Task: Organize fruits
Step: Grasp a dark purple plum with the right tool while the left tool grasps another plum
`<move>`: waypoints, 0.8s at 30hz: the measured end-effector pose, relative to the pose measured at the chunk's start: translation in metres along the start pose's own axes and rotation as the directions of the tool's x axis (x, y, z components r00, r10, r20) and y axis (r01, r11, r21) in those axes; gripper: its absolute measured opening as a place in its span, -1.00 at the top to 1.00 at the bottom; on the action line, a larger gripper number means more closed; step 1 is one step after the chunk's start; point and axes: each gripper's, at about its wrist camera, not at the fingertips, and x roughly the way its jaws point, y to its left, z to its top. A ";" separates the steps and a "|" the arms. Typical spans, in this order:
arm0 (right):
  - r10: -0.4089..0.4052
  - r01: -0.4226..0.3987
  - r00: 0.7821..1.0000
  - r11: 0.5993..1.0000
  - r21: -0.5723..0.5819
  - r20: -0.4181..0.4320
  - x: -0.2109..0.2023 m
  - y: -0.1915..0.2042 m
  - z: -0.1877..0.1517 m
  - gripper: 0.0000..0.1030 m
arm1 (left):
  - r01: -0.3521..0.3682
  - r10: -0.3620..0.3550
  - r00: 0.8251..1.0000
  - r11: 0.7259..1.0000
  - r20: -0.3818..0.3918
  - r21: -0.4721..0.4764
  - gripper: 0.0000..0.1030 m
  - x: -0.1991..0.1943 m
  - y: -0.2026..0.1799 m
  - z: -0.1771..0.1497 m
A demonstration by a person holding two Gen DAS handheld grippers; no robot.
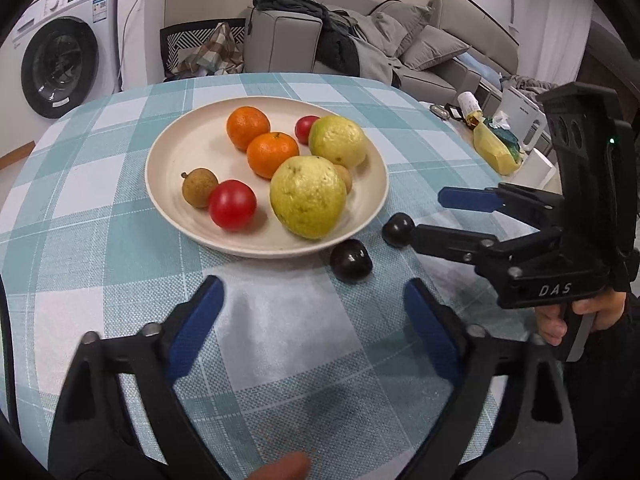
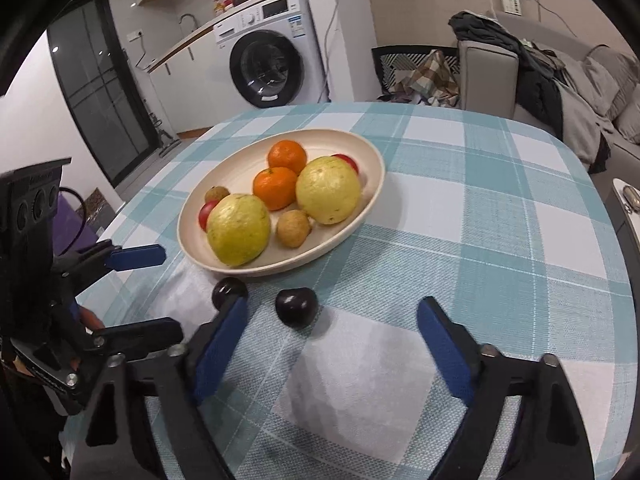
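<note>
A cream plate [image 1: 168,152] [image 2: 228,176] on the checked tablecloth holds two oranges [image 1: 272,154], two yellow-green guavas [image 1: 308,196] [image 2: 239,229], two red fruits [image 1: 232,205] and two small brown longans [image 1: 199,187]. Two dark plums lie on the cloth by the plate's near rim. One plum [image 1: 351,260] [image 2: 297,306] sits just ahead of the gap of my right gripper [image 2: 332,303] [image 1: 427,215]. The other plum [image 1: 398,230] [image 2: 229,291] rests at the tip of that gripper's left finger. My left gripper [image 1: 312,282] [image 2: 170,292] is open over bare cloth. Both grippers are empty.
The round table's edge curves behind the plate. Beyond it stand a washing machine [image 1: 60,68] [image 2: 268,64], a chair with checked fabric [image 1: 212,50] and a grey sofa piled with clothes [image 1: 360,40]. A side table with a yellow bag [image 1: 494,148] stands on the right.
</note>
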 end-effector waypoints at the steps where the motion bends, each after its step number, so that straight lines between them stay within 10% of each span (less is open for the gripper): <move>1: 0.002 -0.002 1.000 1.000 -0.006 -0.007 0.001 0.002 -0.001 -0.56 | 0.002 -0.002 1.000 1.000 -0.011 0.001 -0.50 0.002 -0.001 0.000; 24: 0.017 -0.021 0.999 0.996 -0.089 -0.048 0.017 0.021 -0.003 0.24 | 0.013 -0.012 0.998 1.000 -0.062 0.025 -0.24 0.023 -0.022 0.006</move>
